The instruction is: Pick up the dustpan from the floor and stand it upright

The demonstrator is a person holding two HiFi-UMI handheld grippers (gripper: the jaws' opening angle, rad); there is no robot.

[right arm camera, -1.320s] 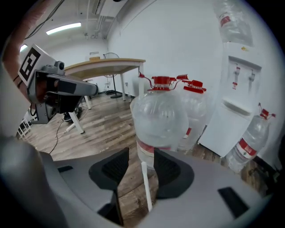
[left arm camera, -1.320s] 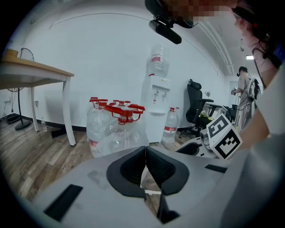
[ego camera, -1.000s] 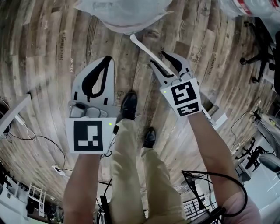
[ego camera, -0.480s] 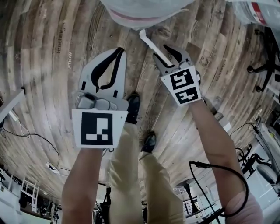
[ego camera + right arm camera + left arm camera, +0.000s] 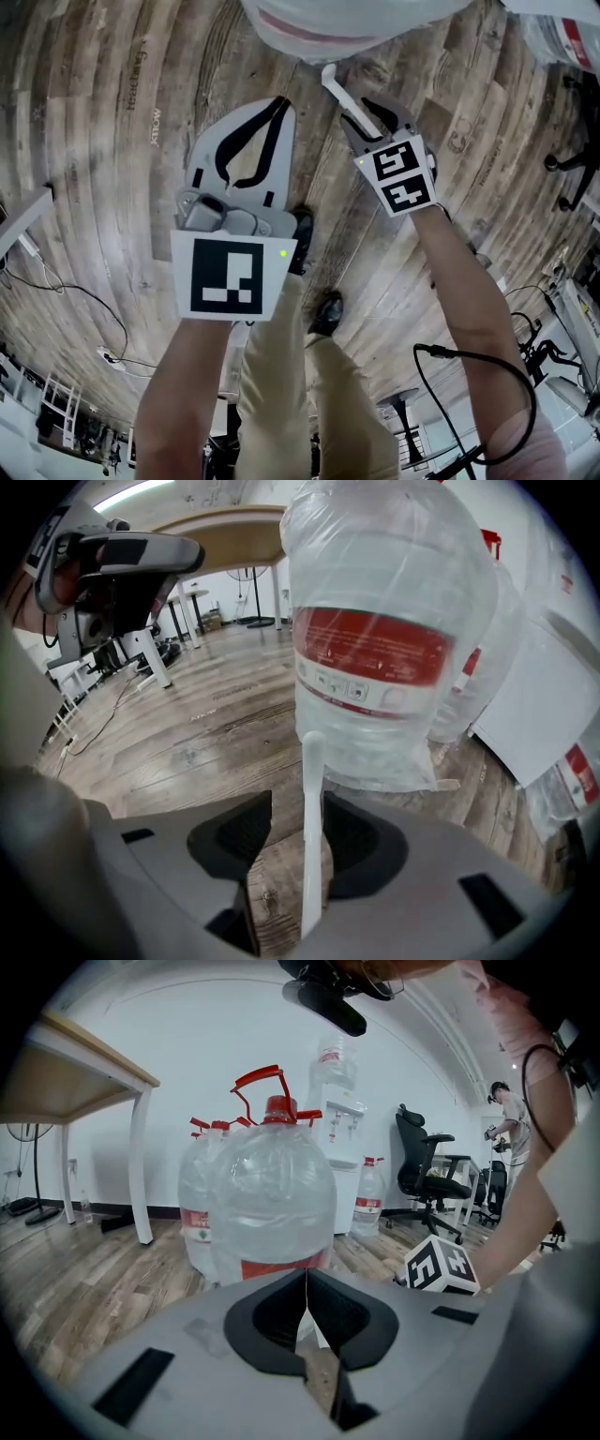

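Observation:
The dustpan shows only as its thin white handle [image 5: 345, 94], [image 5: 311, 836]; its pan is hidden behind my right arm. My right gripper [image 5: 373, 117], [image 5: 295, 832] is shut on that handle, which sticks out forward past the jaws towards a wrapped water bottle [image 5: 384, 639]. To its left at about the same height, my left gripper [image 5: 274, 108], [image 5: 305, 1277] is shut with nothing in it, its black pads meeting at the tips. The right gripper's marker cube [image 5: 441, 1267] appears in the left gripper view.
Several big water bottles [image 5: 272, 1194], [image 5: 347, 19] in plastic wrap stand on the wood floor just ahead. A table [image 5: 75, 1063] is at the left, an office chair [image 5: 427, 1180] and a person [image 5: 511, 1119] further back. The wearer's shoes [image 5: 302, 239] are below the grippers. Cables [image 5: 56, 291] lie at left.
Both grippers have moved forward towards the water bottles, and the white handle has travelled with the right gripper. The left jaws stay shut.

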